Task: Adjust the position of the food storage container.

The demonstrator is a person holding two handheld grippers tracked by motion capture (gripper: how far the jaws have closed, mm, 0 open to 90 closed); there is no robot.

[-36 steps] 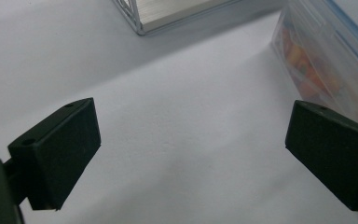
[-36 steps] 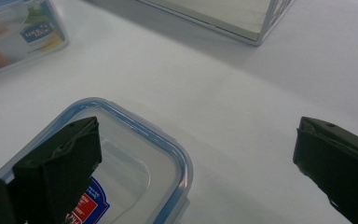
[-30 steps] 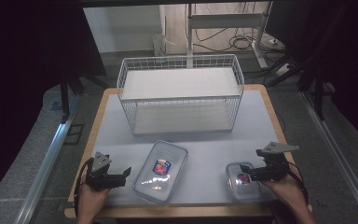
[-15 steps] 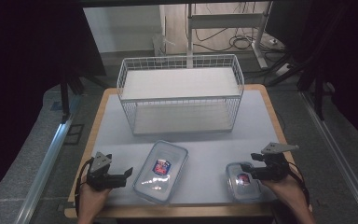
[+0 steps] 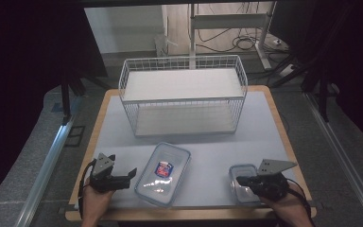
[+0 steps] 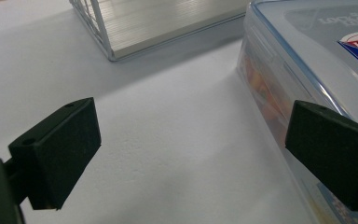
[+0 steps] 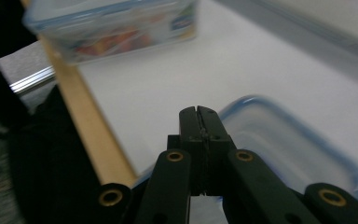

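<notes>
A large clear container (image 5: 163, 174) with a blue-rimmed lid and a red-and-blue sticker lies at the front middle of the table. My left gripper (image 5: 128, 178) rests just left of it, open. In the left gripper view its jaws (image 6: 191, 144) stand wide apart on the white surface, and the right one is beside the large container's (image 6: 307, 60) side wall. A small clear blue-rimmed container (image 5: 242, 182) sits at the front right. My right gripper (image 5: 241, 180) hovers over it, shut. The right gripper's tip (image 7: 199, 112) is above the small container's (image 7: 303, 154) near rim with nothing seen between the jaws.
A white wire basket (image 5: 184, 94) with two shelves stands at the back middle of the white table (image 5: 264, 132); its corner (image 6: 98, 23) is ahead of my left gripper. The wooden front edge (image 7: 88, 135) runs close behind the small container. Dark floor and metal rails flank the table.
My right gripper has drawn back toward the front edge and lowered over the small container. The left gripper has hardly moved.
</notes>
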